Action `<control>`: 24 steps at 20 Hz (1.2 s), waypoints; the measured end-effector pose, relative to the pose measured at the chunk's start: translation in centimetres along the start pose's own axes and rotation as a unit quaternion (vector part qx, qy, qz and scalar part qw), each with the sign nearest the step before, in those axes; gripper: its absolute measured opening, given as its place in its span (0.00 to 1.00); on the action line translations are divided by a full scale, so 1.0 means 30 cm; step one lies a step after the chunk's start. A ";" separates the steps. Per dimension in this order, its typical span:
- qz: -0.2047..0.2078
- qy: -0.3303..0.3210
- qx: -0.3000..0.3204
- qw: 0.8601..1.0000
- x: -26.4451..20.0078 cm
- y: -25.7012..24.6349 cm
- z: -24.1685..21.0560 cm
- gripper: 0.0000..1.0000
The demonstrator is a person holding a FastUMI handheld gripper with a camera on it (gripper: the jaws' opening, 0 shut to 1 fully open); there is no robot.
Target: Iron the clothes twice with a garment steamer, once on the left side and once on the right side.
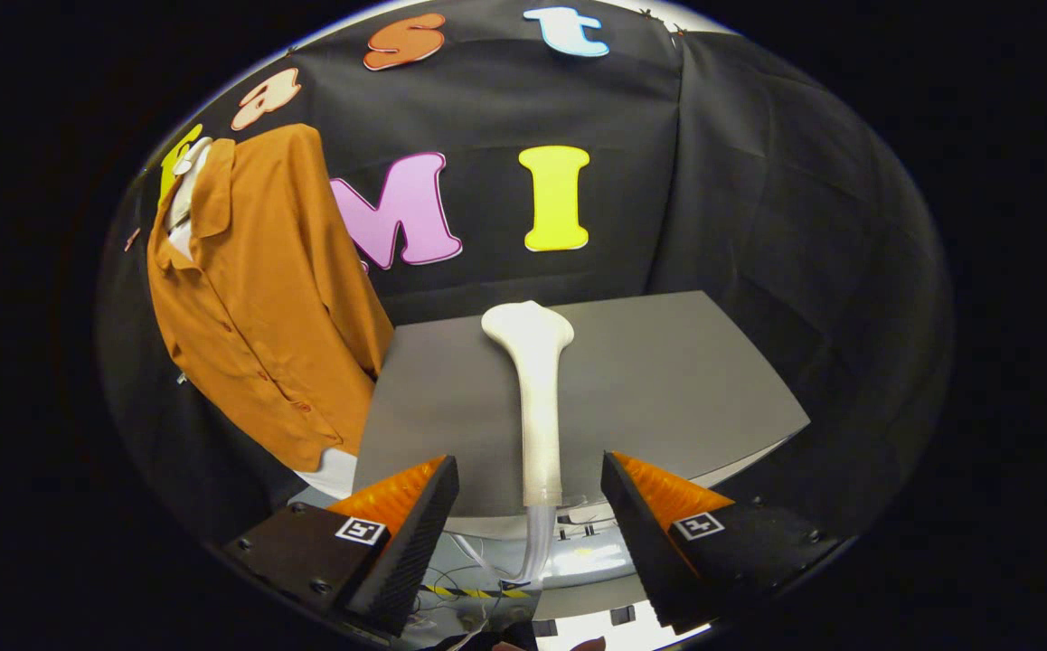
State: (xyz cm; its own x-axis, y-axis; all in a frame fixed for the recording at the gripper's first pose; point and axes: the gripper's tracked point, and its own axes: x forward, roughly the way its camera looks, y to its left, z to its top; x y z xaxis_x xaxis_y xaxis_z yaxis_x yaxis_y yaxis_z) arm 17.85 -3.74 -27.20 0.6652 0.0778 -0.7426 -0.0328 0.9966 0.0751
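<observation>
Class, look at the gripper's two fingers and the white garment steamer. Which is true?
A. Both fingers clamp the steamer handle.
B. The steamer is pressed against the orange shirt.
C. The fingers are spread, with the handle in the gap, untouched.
C: the gripper is open, and the garment steamer lies on the grey table with its handle between the fingers, clear of both.

The hand-held two-finger gripper has two wedge-shaped fingers, each broad at its base and narrowing to a blunt tip. Their outer upper faces are smooth and sloped, while the inner faces that look at one another carry a fine ribbed, grainy texture. Each finger sits on a flat dark matte mounting block fixed with small round screws. Each block carries a small square black-and-white marker tag near the finger's base. The fingers stand wide apart, pressing on nothing.
</observation>
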 end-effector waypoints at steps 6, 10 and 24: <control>-0.013 0.057 -0.013 0.998 0.187 -0.014 -0.096 0.99; -0.016 0.077 -0.012 0.997 0.250 -0.026 -0.134 0.74; 0.000 -0.086 0.040 0.995 0.103 -0.061 -0.039 0.25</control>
State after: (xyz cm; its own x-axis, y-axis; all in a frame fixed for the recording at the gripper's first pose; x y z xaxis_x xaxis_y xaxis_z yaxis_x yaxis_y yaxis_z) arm 19.10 -5.28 -30.42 0.7839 0.0652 -0.6174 0.0219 0.9909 0.1324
